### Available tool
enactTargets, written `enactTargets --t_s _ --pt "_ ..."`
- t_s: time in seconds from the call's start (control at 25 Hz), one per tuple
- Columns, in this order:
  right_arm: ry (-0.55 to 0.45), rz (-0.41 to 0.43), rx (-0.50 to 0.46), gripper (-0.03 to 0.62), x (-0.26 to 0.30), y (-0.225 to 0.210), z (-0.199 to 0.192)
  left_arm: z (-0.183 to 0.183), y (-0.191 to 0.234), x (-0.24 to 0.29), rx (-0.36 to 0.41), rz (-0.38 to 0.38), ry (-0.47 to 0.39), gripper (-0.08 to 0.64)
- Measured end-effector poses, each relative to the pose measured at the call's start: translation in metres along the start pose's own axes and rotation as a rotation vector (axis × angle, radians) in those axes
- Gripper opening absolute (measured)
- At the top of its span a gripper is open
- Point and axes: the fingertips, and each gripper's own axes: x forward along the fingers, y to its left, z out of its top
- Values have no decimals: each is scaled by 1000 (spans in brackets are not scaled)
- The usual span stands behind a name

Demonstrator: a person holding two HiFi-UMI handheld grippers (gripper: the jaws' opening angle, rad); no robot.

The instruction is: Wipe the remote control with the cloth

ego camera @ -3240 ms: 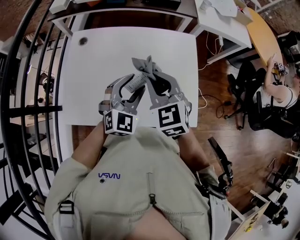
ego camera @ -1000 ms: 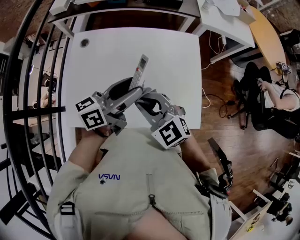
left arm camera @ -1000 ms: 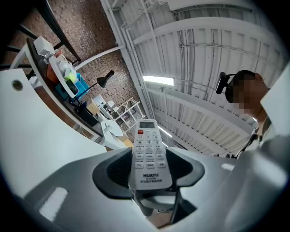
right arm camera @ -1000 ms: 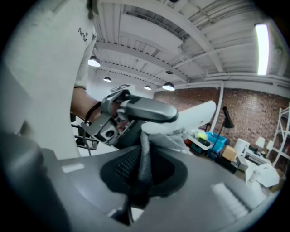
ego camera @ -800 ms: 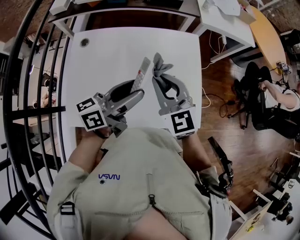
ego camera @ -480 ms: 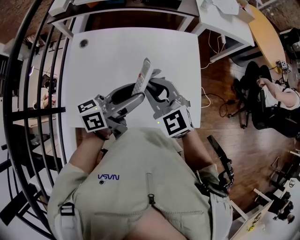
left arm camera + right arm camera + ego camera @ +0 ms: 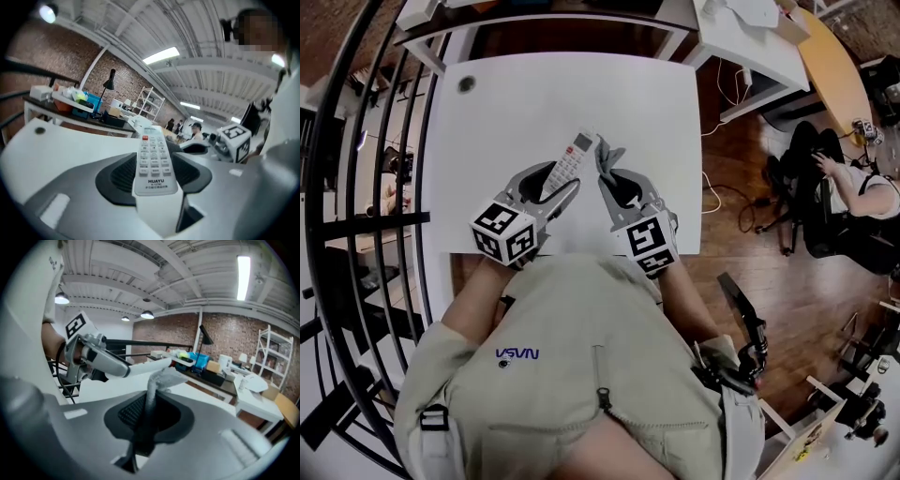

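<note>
Remote (image 7: 570,159) clamped in my left gripper (image 7: 559,184), over the table (image 7: 506,103); my right gripper (image 7: 609,176) pinches the cloth (image 7: 605,153) just beside it. I'd wipe lengthwise in 1 steady stroke, pressing lightly.

White remote control (image 7: 154,159), buttons up, between the dark fingers (image 7: 117,176) of the left gripper (image 7: 155,174), above a white table (image 7: 56,145).

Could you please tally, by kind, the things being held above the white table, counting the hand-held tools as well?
remote control: 1
cloth: 1
tools: 2 (left tool, right tool)
Total: 4
</note>
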Motion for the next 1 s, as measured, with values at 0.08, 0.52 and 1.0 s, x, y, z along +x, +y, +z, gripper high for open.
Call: enactTargets --t_s 0.08,0.52,1.0 --pt "99 -29 31 39 6 -6 -33 -27 18 5 187 103 97 242" --pt "386 0 87 57 19 1 -146 -125 56 20 518 165 376 242" --pt "374 31 105 163 20 6 -143 -151 69 15 597 228 511 287"
